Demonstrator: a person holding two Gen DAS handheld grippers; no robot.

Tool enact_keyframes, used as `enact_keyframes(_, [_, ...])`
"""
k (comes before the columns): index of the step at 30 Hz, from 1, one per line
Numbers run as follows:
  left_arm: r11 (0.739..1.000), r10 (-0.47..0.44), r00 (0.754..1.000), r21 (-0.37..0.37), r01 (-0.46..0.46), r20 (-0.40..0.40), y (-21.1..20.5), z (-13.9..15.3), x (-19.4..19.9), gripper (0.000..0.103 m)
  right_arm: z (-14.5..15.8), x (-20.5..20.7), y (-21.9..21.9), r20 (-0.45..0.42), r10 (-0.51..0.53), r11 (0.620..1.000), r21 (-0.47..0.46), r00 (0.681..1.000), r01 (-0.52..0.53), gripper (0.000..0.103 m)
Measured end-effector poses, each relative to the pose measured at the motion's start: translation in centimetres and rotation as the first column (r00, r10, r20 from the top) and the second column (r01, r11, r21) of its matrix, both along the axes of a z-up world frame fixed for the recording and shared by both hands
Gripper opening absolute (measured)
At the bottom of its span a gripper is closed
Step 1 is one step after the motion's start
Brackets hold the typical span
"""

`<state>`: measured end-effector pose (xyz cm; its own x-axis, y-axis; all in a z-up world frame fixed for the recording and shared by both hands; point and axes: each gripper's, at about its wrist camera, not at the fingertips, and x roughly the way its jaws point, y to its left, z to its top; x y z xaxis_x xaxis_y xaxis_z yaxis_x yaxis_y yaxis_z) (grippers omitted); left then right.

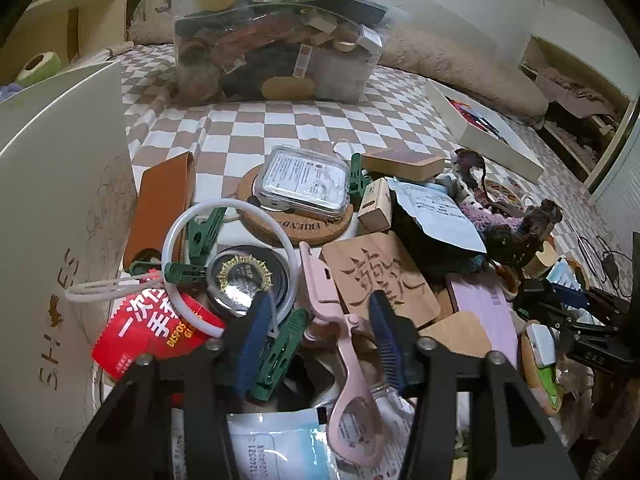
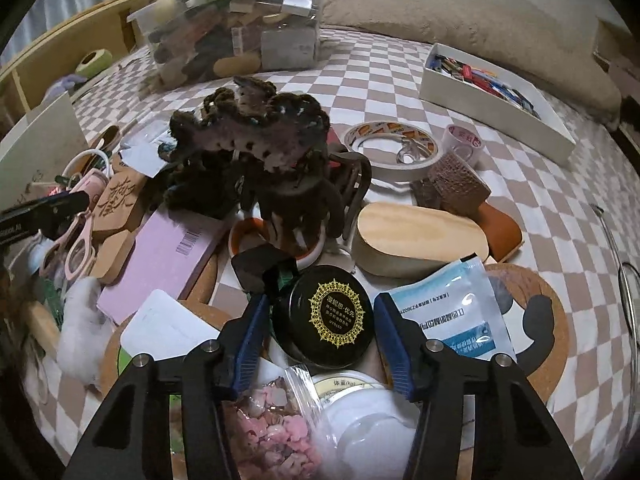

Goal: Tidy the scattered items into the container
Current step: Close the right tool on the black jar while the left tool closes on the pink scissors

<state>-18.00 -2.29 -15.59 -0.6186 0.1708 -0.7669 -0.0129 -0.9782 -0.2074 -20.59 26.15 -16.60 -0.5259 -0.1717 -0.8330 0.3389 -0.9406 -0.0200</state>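
"FRIEND" on cork coaster (image 1: 304, 229); "DISPOS" on red packet (image 1: 160, 330); "SH ES" on white board (image 1: 52, 200).

light: dim, soft indoor | edges: fisheye-bent, dark corners | focus: slightly soft

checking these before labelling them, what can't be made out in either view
- Left wrist view: whether the left tongs pinch the pink scissors or the green clip; both sit between the pads.
- Right wrist view: the black tin's rim is hidden by the right tongs' blue pads.
- Both views: the clear container's contents are a blurred jumble.
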Motion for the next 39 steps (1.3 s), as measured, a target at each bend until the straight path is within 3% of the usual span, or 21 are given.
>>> enact_keyframes(12, [1.000, -0.021, 0.997, 0.004, 0.022, -0.070, 0.0, 1.7, 1.1, 0.040, 0.9, 0.3, 0.0, -0.021, 0.014, 1.000, -0.018, 1.000, -0.014, 0.051])
enact_keyframes(15, [0.999, -0.047, 0.997, 0.020, 0.048, -0.064, 0.7, 1.5, 0.8, 0.040, 1.3, 0.5, -0.4, -0.030, 0.028, 0.999, -0.038, 0.999, -0.029, 0.051])
enact_keyframes(24, [0.997, -0.071, 0.996, -0.035, 0.069, -0.048, 1.6, 1.0, -0.2, 0.040, 1.8, 0.9, -0.6, -0.018, 0.046, 0.993, -0.112, 0.999, -0.047, 0.051])
enact_keyframes(31, [0.998, -0.051, 0.999, -0.048, 0.051, 0.002, 1.1, -0.4, -0.9, 0.040, 1.7, 0.8, -0.9, -0.015, 0.056, 0.994, -0.095, 0.998, -0.057, 0.051])
enact_keyframes(35, [0.999, -0.034, 0.999, -0.035, 0.034, 0.010, 0.8, -0.6, -1.2, 0.023, 1.2, 0.6, -0.6, 0.001, 0.040, 0.996, -0.085, 0.999, -0.040, 0.051])
enact_keyframes(38, [1.000, -0.026, 1.000, -0.015, 0.026, 0.013, 0.4, -0.5, -1.0, 0.022, 0.5, 0.3, -0.2, 0.030, 0.015, 0.998, -0.068, 0.999, -0.013, 0.054])
enact_keyframes(39, [1.000, -0.027, 1.000, -0.008, 0.027, 0.013, 0.3, -0.4, -0.8, 0.022, 0.5, 0.2, 0.1, 0.033, 0.005, 0.998, -0.065, 0.999, -0.003, 0.060])
